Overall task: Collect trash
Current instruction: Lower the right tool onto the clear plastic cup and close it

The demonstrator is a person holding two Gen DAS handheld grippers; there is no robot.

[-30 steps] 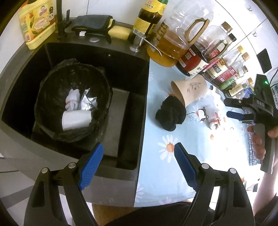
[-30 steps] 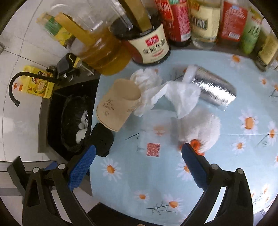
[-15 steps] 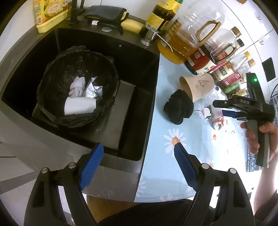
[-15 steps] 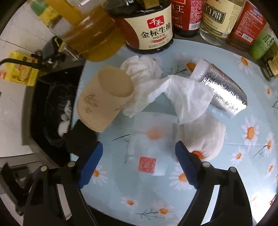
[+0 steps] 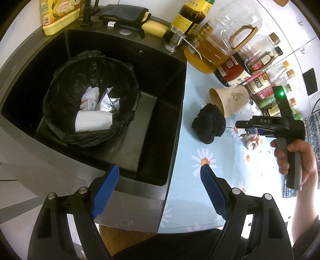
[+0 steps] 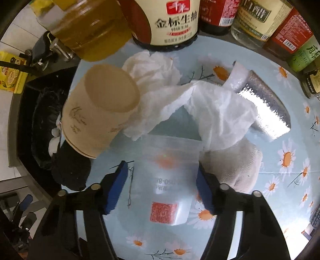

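Observation:
A bin with a black bag [image 5: 60,84] stands in the dark sink [image 5: 156,112] and holds a white cup [image 5: 93,123], foil and tissue. My left gripper [image 5: 160,186] is open and empty above the sink's front edge. My right gripper [image 6: 161,188] is open, low over a clear plastic bag with a red patch [image 6: 166,200] on the daisy tablecloth; its jaws stand on either side of the bag. A tipped brown paper cup [image 6: 96,112], white tissue [image 6: 200,108], a foil piece [image 6: 264,104], a black cloth [image 6: 70,170] and a pale cloth [image 6: 234,162] lie around it.
Oil, soy sauce and vinegar bottles [image 6: 170,22] line the back of the counter. A yellow soap bottle [image 5: 58,16], a tap and a sponge [image 5: 154,28] sit behind the sink. The brown cup [image 5: 230,100] and black cloth [image 5: 208,126] lie near the sink's edge.
My right gripper has moved down and forward toward the clear plastic bag, and its jaws now straddle it. My left gripper has drawn back from the sink, still open.

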